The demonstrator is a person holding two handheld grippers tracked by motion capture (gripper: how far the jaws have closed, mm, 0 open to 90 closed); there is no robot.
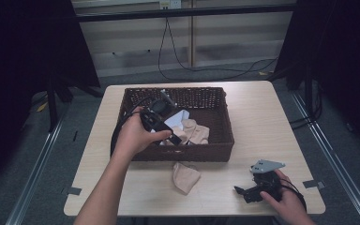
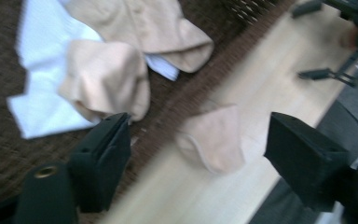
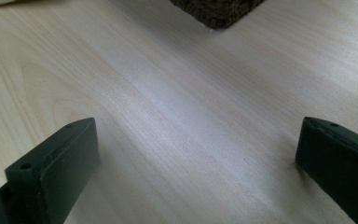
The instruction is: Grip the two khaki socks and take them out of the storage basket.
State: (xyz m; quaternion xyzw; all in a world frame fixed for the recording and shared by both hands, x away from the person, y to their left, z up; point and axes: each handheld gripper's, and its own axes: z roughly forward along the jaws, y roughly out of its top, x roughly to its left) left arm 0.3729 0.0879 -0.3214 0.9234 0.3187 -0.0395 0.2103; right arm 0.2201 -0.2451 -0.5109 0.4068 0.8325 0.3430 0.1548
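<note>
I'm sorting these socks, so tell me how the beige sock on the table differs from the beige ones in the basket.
The sock on the table lies alone on bare wood, just outside the wicker basket; the beige socks in the basket lie together inside it. The table sock touches no other cloth, while the basket socks overlap a white cloth. All share the same beige colour and lie crumpled, held by neither gripper.

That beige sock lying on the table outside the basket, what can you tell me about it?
The beige sock is a soft, thin knit piece, crumpled and folded on itself rather than laid out flat. It lies on the pale wooden table, just in front of the dark woven basket, close to the near wall; whether they touch I cannot tell. In the left gripper view it shows blurred between that gripper's open jaws, which are off it. Nothing grips it.
</note>
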